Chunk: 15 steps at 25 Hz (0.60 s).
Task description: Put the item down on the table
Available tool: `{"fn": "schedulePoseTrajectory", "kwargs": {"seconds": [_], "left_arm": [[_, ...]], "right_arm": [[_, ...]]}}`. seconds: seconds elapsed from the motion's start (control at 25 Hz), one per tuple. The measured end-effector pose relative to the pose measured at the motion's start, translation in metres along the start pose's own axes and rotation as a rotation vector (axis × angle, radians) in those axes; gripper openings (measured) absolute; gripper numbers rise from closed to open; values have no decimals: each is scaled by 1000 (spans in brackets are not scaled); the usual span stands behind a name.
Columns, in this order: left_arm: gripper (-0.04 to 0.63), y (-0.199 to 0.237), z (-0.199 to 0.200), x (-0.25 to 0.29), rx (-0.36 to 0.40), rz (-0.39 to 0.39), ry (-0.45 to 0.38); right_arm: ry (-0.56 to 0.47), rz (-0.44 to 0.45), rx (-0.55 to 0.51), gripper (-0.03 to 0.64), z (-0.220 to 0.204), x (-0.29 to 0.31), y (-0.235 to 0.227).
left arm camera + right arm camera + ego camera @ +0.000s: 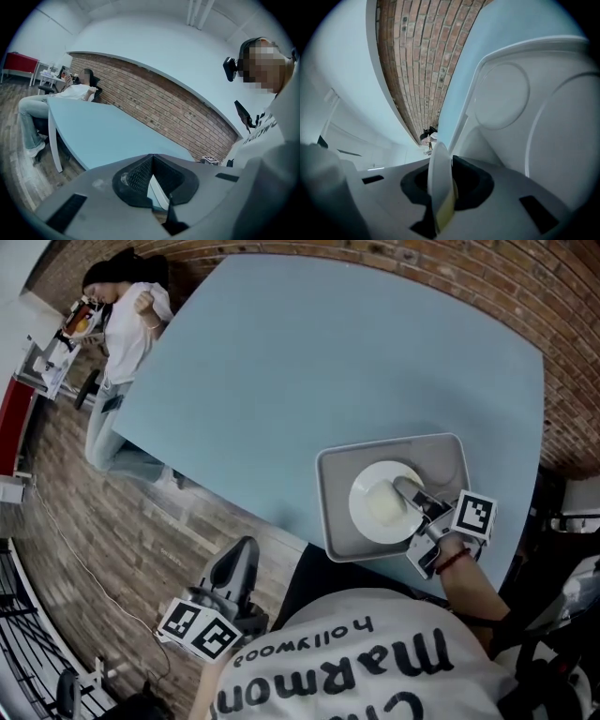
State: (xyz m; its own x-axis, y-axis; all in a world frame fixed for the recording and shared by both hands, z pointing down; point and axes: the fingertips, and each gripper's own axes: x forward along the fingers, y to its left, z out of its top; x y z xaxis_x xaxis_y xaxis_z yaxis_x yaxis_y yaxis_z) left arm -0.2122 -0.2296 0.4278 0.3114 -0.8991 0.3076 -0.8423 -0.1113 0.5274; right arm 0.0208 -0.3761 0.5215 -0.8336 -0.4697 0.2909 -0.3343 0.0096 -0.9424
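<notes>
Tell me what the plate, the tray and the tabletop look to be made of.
Plate: white, smooth, slightly glossy, with a thin rim. It could be ceramic or melamine; the look doesn't settle which.
Tray: grey and matte, with rounded moulded corners and a raised rim. Likely plastic.
Tabletop: even pale blue, flat, low sheen, no grain. Probably laminate or painted board.

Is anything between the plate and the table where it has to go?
Yes. The grey tray lies right under the plate, which the right gripper grips by its rim. Straight down, the plate would meet the tray, not the table. The table beside the tray looks bare.
</notes>
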Motion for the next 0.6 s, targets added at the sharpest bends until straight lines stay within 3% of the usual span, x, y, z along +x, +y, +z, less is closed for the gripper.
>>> {"fn": "schedulePoseTrajectory", "kwargs": {"seconds": [0.6], "left_arm": [[6,23,0,-17,-32,51,-18]], "right_arm": [[78,-126,-185,52,-13,32,3]]}}
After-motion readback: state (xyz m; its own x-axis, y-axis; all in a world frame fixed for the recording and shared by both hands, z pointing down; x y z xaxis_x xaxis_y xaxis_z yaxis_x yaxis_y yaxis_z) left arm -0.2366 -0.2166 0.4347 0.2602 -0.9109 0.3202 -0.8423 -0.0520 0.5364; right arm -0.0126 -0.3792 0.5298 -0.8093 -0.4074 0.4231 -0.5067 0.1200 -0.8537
